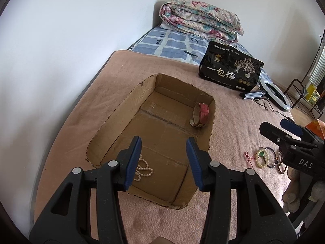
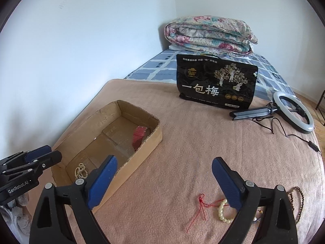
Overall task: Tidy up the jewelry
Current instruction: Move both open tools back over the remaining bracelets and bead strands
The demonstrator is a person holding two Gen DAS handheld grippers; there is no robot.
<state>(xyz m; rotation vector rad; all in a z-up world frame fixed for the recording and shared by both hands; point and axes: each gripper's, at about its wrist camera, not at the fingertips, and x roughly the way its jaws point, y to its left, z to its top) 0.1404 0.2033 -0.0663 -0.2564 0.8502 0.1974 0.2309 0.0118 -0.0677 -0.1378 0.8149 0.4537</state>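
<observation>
An open cardboard box [image 1: 121, 109] [image 2: 154, 140] lies on the pink blanket. Inside it are a pearl necklace [image 1: 144, 169] [image 2: 80, 171] at the near end and a pink watch strap [image 1: 201, 114] [image 2: 139, 136] at the far end. My left gripper [image 1: 163, 162] is open and empty above the box's near end. My right gripper [image 2: 164, 181] is open and empty over the blanket, right of the box. A cream bead bracelet [image 1: 262, 157] [image 2: 222, 211] with a red cord [image 2: 200, 207] and a brown bead string [image 1: 282, 167] [image 2: 299, 201] lie on the blanket by the right gripper.
A black printed bag [image 1: 229, 67] [image 2: 215, 81] stands behind the box. A ring light [image 1: 277, 95] [image 2: 292, 110] with stand and cable lies at the right. A folded floral quilt [image 1: 201, 18] [image 2: 209, 34] sits at the bed's far end. A white wall [image 1: 61, 40] runs along the left.
</observation>
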